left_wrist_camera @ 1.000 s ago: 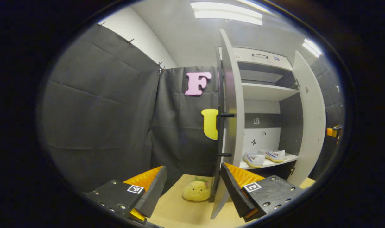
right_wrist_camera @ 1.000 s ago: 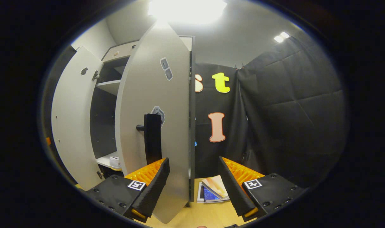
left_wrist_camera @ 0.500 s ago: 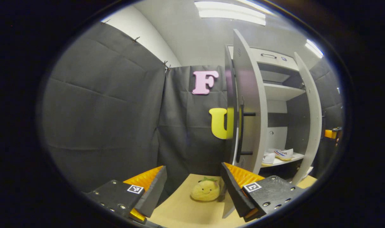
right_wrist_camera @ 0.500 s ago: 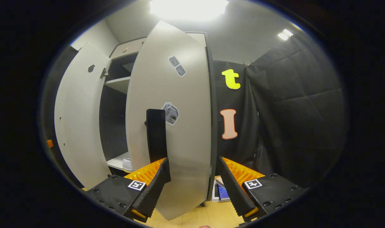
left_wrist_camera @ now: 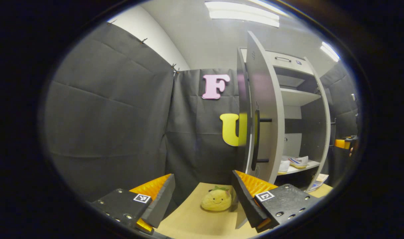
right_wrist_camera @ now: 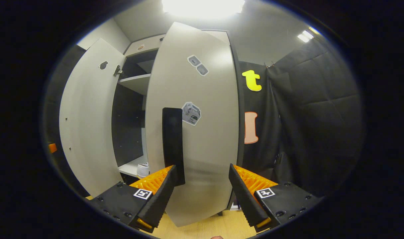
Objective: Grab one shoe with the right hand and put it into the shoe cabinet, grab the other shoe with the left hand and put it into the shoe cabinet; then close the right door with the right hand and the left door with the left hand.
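While both shoes (left_wrist_camera: 294, 162) already sit on the lower shelf (left_wrist_camera: 300, 170) inside the shoe cabinet (right_wrist_camera: 137, 71), the right door (right_wrist_camera: 202, 132) has swung markedly further toward closed than a second ago: in the right gripper view its pale outer face now turns nearly square to the camera, and the dark opening beside it has narrowed. The right gripper (right_wrist_camera: 205, 194) stays released, jaws spread wide and holding nothing, with the door's black handle (right_wrist_camera: 172, 142) just above its left finger; whether a finger actually touches the door I cannot tell. In the left gripper view, the left door (left_wrist_camera: 265, 109) also stands more edge-on than before, though still well open, and the left gripper (left_wrist_camera: 202, 199) hangs released and empty over the floor near a yellow plush toy (left_wrist_camera: 217, 199). By my reading, the shoe-placing steps are finished, the right door is mid-closure, and the left door comes next.
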Motion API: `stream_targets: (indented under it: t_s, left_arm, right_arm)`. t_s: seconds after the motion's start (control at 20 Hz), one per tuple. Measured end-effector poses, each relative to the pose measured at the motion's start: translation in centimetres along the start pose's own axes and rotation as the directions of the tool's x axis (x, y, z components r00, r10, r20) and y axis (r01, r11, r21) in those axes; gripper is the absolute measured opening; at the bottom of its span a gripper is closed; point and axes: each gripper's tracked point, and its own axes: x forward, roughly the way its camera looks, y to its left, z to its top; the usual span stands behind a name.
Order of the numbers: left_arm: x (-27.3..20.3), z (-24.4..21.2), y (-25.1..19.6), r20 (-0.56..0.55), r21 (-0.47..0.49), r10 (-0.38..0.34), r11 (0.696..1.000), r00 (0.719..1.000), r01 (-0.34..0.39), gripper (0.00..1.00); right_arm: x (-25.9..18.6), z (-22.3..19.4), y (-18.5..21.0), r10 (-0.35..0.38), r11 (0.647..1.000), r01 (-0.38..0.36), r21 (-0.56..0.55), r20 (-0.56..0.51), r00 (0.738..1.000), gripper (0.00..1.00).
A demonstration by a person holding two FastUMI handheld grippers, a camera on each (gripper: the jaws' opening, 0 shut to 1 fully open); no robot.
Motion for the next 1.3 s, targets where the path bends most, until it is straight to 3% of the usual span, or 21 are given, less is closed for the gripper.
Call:
stream_targets:
  t_s: [0.4, 0.75, 1.3]
  left_arm:
    - [4.7, 0.8, -3.7, 0.016, 0.003, -0.032, 0.999, 0.999, 0.032, 1.0]
    - [6.4, 1.0, -5.8, 0.018, 0.038, -0.04, 0.998, 0.999, 0.04, 0.96]
    - [6.1, 1.3, -6.4, 0.009, 0.055, 0.017, 0.998, 1.0, -0.017, 0.95]
  right_arm:
    - [-3.4, -0.7, -4.9, -0.077, 0.996, 0.077, -0.033, -0.002, 0.997, 0.98]
    - [-5.0, -0.8, -9.7, -0.157, 0.988, 0.157, 0.005, -0.004, 0.988, 0.98]
    - [-3.8, -1.7, -11.1, -0.123, 0.992, 0.122, -0.017, -0.02, 0.992, 0.98]
